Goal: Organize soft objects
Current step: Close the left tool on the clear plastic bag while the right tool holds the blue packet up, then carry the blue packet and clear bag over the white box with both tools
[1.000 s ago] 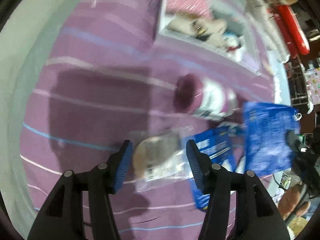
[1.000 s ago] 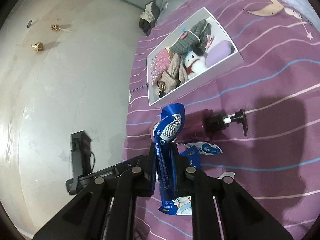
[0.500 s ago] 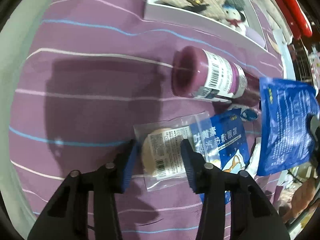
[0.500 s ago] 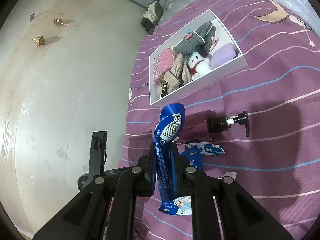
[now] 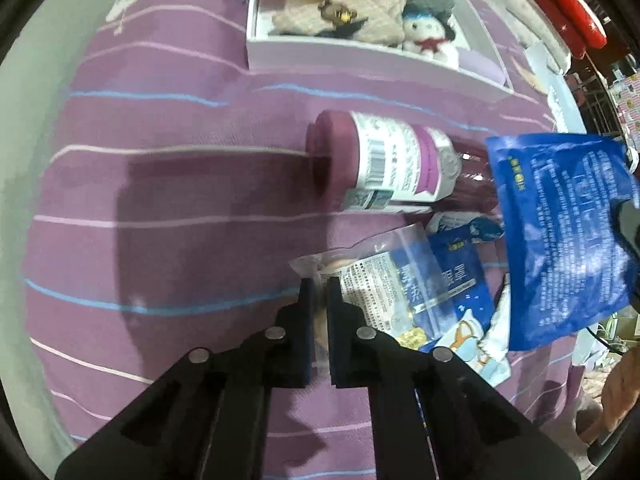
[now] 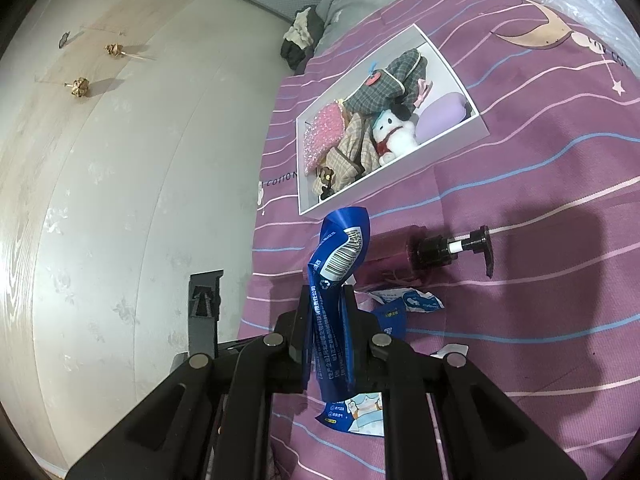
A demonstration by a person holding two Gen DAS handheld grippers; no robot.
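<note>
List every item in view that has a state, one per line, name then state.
left gripper: shut on the clear packet.
clear packet: pinched at its edge, lying on the bedspread.
right gripper: shut on the blue pouch.
blue pouch: held up, crumpled.
pump bottle: lying on its side.
white box: open, holding soft toys.
</note>
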